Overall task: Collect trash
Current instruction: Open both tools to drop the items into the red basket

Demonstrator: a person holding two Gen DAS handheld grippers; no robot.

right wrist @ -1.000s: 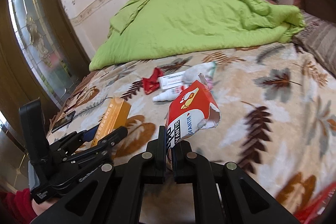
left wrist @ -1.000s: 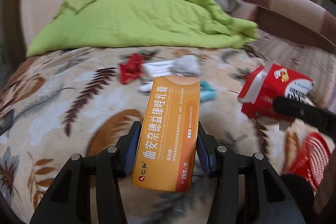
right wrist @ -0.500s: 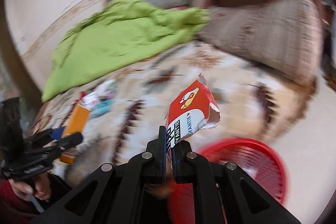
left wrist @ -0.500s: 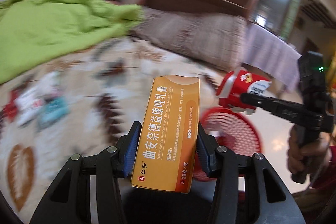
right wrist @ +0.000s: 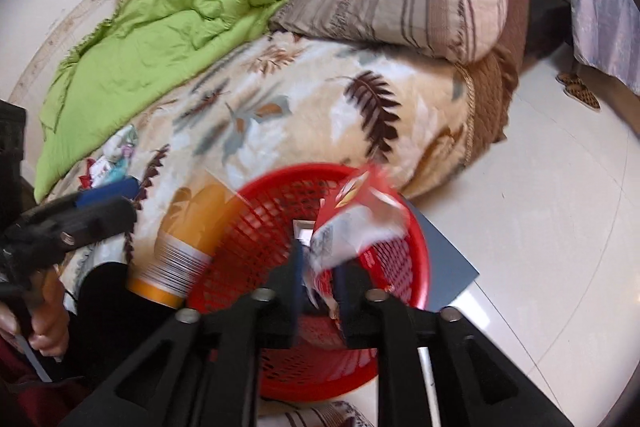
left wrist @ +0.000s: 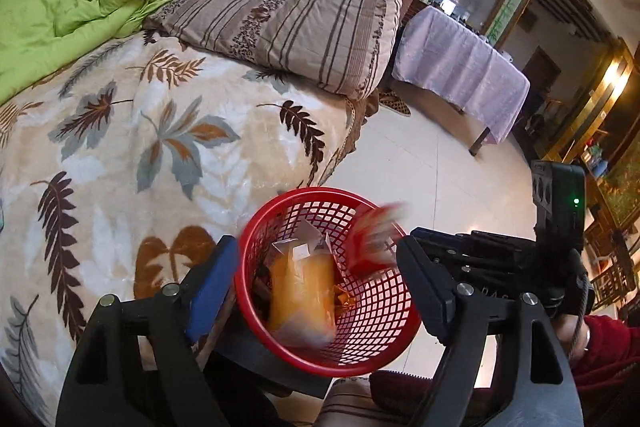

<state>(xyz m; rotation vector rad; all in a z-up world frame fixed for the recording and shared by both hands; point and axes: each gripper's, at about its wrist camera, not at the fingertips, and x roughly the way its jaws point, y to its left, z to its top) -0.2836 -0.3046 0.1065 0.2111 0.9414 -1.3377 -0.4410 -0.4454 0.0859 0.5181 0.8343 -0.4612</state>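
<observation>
Left gripper [left wrist: 316,287] nearest: jaws apart, just been opening, blue pads clear of orange rectangular cardboard box [left wrist: 302,301], which sits blurred inside red plastic mesh basket [left wrist: 376,311]. Right gripper [right wrist: 318,281]: jaws slightly apart, just been opening; torn red-and-white paper carton [right wrist: 352,223] blurred between them over basket; whether pads touch it, cannot tell. Basket stands on white tiled floor [left wrist: 424,163] against edge of bed with leaf-print blanket [left wrist: 160,131]. Further litter [right wrist: 114,157] near blanket's far edge by lime-green quilt [right wrist: 152,39]. Striped pillow [left wrist: 300,23] beyond.
</observation>
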